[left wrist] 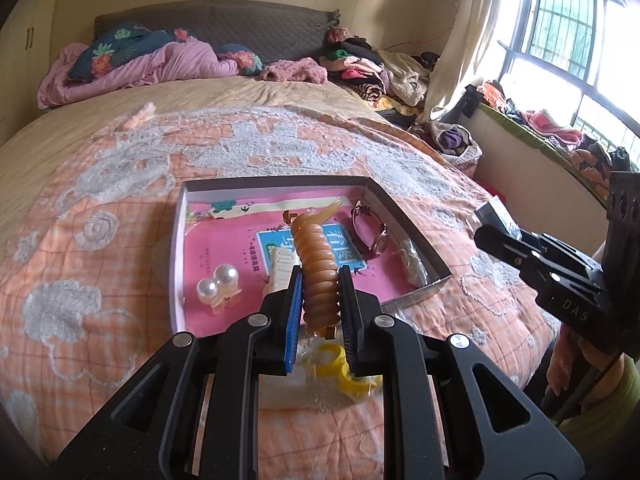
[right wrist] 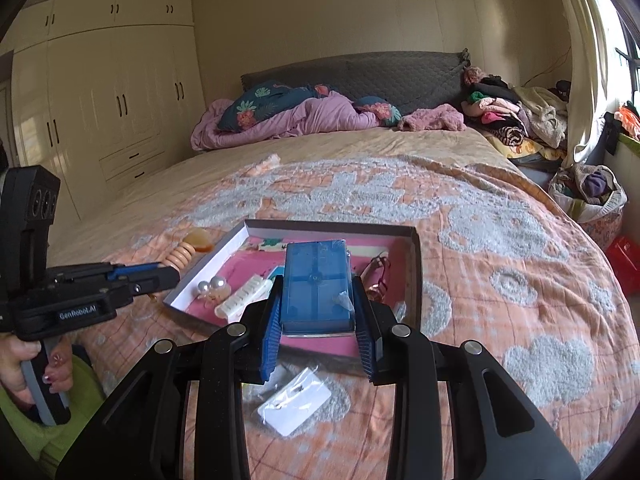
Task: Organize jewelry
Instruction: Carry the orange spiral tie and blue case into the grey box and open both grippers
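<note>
My left gripper is shut on an amber spiral hair clip and holds it above the near edge of the shallow box on the bed. The box has a pink lining and holds a pearl hair tie, a white comb clip and a wristwatch. My right gripper is shut on a blue rectangular case over the box's near side. The left gripper with the clip shows left of the box. The right gripper shows at right in the left wrist view.
A small plastic packet with a white card lies on the orange blanket under my right gripper. A yellow ring in a packet lies under my left gripper. Pillows, a pink quilt and a clothes pile sit at the headboard.
</note>
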